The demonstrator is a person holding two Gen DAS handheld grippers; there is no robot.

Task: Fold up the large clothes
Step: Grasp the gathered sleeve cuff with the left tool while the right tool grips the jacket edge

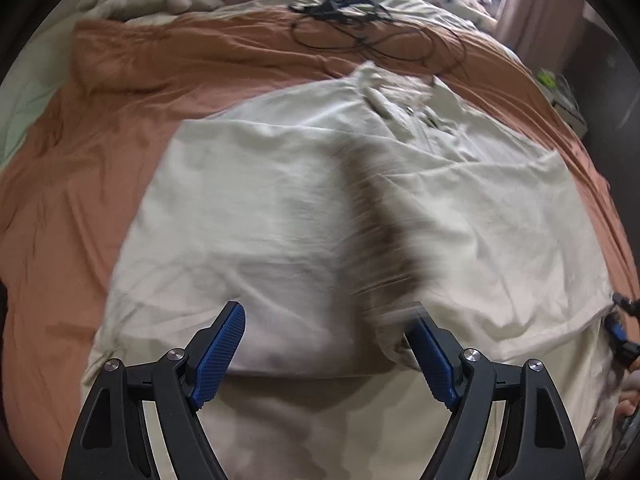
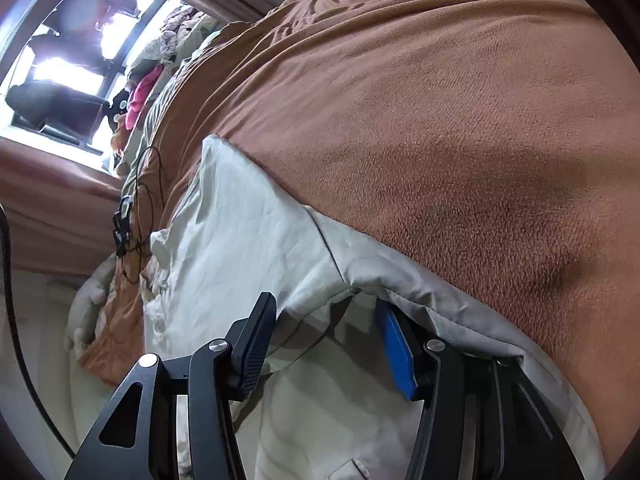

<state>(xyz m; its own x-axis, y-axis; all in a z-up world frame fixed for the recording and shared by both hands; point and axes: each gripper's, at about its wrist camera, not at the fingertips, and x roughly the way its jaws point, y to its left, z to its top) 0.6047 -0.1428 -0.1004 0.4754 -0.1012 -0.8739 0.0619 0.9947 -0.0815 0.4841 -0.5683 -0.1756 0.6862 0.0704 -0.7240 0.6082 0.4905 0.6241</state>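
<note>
Large cream trousers [image 1: 280, 200] lie spread on a bed, the waistband with its button [image 1: 408, 110] at the far end. My left gripper [image 1: 325, 307] hovers open over the near part of the cloth, nothing between its blue pads; the picture is motion-blurred. My right gripper [image 2: 326, 302] sits at the trousers' [image 2: 240, 248] right edge. Its jaws stand apart. A raised fold of the hem [image 2: 400, 284] drapes over the blue-padded finger [image 2: 396, 352], while the other finger [image 2: 256, 344] rests on top of the cloth. The right gripper [image 1: 618, 328] also shows at the left wrist view's far right edge.
An orange-brown blanket [image 1: 120, 140] covers the bed around the trousers. A tangled black cable [image 1: 360, 32] lies beyond the waistband. A grey pillow [image 1: 140, 0] sits at the far left, piled clothes [image 2: 140, 92] by a window [image 2: 80, 40], boxes [image 1: 560, 92] beside the bed.
</note>
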